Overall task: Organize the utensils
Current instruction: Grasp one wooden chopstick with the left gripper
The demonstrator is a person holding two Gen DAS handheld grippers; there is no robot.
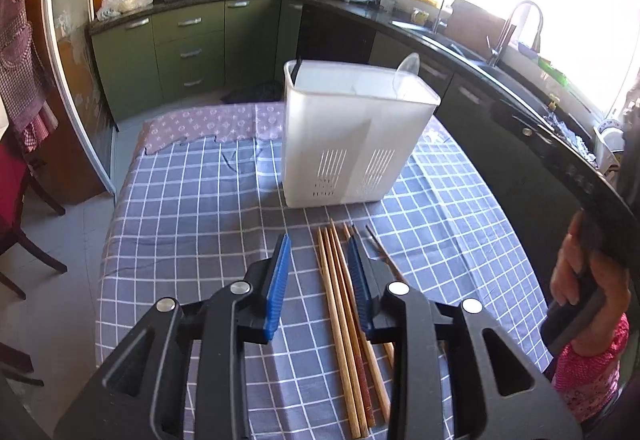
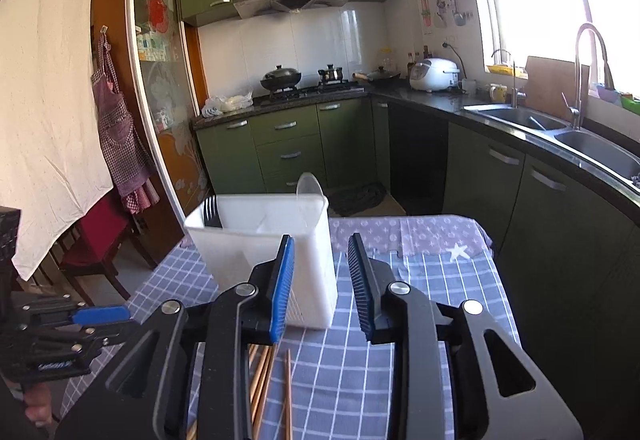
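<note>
Kitchen, checked-cloth bench [image 1: 192, 207]: chopsticks [image 1: 344, 304] lie flat in front of white holder [image 1: 352, 143]. Left gripper [image 1: 318, 276] fingers apart over chopsticks, nothing gripped; right gripper [image 2: 320, 280] fingers apart, empty.

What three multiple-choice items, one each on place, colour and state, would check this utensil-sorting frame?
1. Where do the chopsticks lie?
A. on the checked tablecloth, nearer the camera than the white holder
B. inside the holder
C. in the sink

2. What colour are the pads of the left gripper?
A. red
B. blue
C. white

3. What is between the right gripper's pads?
A. a spoon
B. a chopstick
C. nothing

Key: 1 A, they lie flat on the cloth; 2 B, both pads show blue; 3 C, the gap is bare.
</note>
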